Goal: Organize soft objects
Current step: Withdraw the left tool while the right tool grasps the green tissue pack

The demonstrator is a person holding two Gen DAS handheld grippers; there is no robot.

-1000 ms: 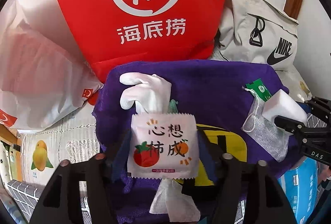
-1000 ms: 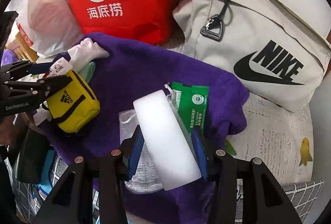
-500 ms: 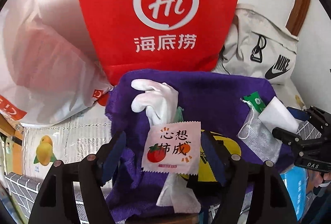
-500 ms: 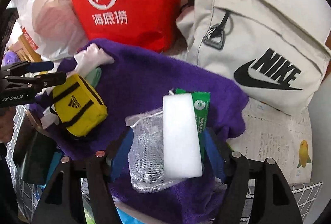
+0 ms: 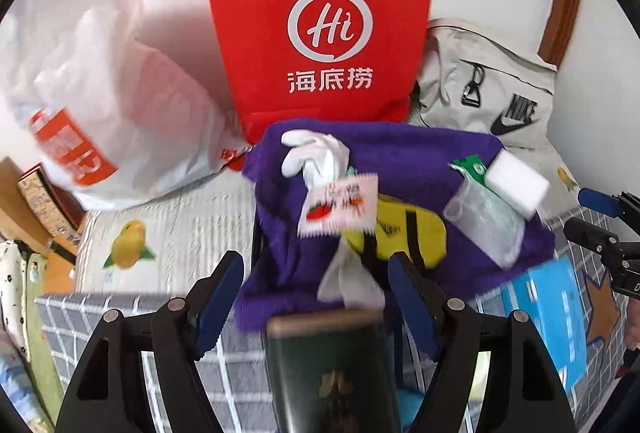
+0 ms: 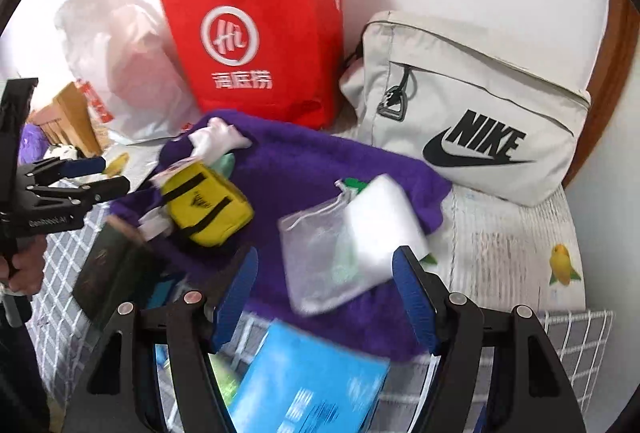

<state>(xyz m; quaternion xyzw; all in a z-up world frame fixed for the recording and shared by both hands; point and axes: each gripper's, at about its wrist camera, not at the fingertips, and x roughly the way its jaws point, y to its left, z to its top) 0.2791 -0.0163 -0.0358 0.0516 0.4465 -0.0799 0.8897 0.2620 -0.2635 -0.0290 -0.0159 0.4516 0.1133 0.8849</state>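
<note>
Fuzzy purple towel, boxy white sponge, translucent mesh pouch

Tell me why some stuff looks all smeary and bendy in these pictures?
Left wrist view: motion blur smears the white tomato-print packet and the dark green booklet, while the red paper bag stays sharp. Right wrist view: the white foam block and blue box are blurred. The fisheye lens bends edges in both.

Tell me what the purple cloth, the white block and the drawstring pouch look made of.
Purple cloth: fuzzy pile, matte, likely fleece or terry. White block: matte, uniform, square-edged, probably foam sponge. Drawstring pouch: sheer whitish mesh, contents showing through, likely organza or fine netting.
</note>
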